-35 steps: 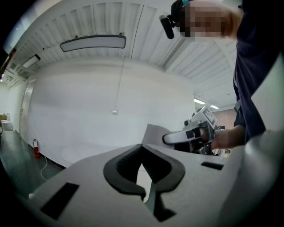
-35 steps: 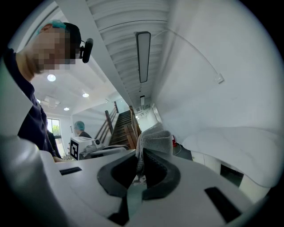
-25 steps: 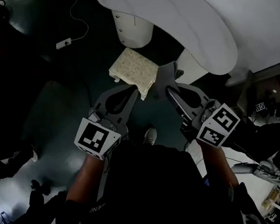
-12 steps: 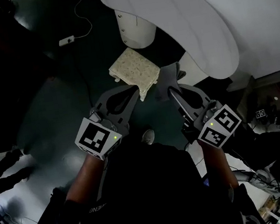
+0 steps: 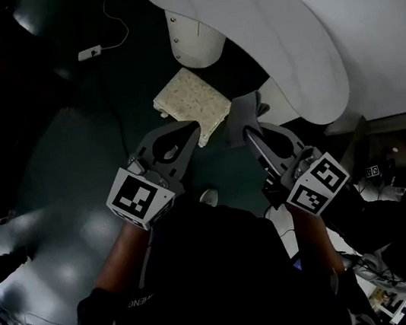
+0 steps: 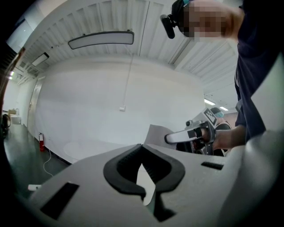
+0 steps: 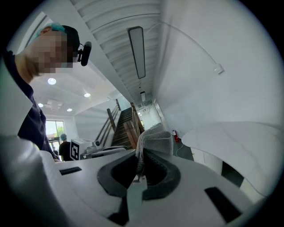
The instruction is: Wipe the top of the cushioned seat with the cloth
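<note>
Head view: the cloth (image 5: 191,100), cream with a fine speckled pattern, is held in the air between the two grippers, over the dark green floor (image 5: 71,157).

The left gripper (image 5: 194,130) is seen at 7 o'clock from the cloth's centre, on its near corner. In the left gripper view its jaws are drawn together, and a thin pale edge of cloth (image 6: 155,133) is pinched between them.

The right gripper (image 5: 243,112) is seen at 4 o'clock from the cloth's centre. In the right gripper view its jaws are clamped on a bunched fold of the cloth (image 7: 155,137), which stands up past the pads.

The cushioned seat (image 5: 265,24), a broad white curved surface, is recorded at 1 o'clock from the cloth. The cloth is not on the seat top. Whether its far edge touches the seat's underside cannot be determined.

A white pedestal (image 5: 194,40) is noted under the seat, at 12 o'clock from the cloth and just beyond it.

A white power strip (image 5: 90,53) with its cable is noted on the floor at 10 o'clock, well apart from the cloth.

In the right gripper view the seat (image 7: 235,142) is seen at 3 o'clock of the jaws.
</note>
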### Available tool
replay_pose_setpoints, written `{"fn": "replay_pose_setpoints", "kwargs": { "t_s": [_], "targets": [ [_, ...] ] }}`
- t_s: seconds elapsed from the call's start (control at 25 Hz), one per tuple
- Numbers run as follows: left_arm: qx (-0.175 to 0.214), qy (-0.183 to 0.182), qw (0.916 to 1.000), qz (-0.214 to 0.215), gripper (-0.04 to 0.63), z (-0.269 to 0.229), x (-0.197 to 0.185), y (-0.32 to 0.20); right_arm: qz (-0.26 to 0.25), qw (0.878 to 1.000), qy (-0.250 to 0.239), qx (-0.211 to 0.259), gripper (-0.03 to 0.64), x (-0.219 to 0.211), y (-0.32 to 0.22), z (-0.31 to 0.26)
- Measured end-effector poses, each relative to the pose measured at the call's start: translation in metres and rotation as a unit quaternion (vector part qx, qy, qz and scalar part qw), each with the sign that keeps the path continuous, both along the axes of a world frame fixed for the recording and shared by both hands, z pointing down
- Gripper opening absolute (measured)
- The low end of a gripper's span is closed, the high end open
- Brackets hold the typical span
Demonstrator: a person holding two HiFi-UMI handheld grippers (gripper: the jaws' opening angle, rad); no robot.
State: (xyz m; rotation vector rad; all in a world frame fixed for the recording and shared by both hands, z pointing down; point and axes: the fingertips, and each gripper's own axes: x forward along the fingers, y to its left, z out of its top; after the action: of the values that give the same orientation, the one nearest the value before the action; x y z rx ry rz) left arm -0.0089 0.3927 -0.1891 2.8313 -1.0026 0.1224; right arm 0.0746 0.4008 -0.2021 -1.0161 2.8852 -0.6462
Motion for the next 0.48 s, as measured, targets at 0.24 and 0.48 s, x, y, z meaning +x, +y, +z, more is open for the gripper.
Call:
{"fn": "replay_pose_setpoints", "kwargs": {
  "t_s": [0.24,0.48],
  "targets": [
    [-0.012,0.015,0.9995,0.024,0.008,0.012,-0.02,-0.092,0.02,0.999,0.011,-0.024,0.032,-0.026,-0.084,0.017],
    [-0.031,0.002,0.9991,0.028,0.008,0.028,-0.051,-0.166,0.031,0.999,0.015,-0.041,0.033,-0.051,-0.157,0.031]
  ]
}}
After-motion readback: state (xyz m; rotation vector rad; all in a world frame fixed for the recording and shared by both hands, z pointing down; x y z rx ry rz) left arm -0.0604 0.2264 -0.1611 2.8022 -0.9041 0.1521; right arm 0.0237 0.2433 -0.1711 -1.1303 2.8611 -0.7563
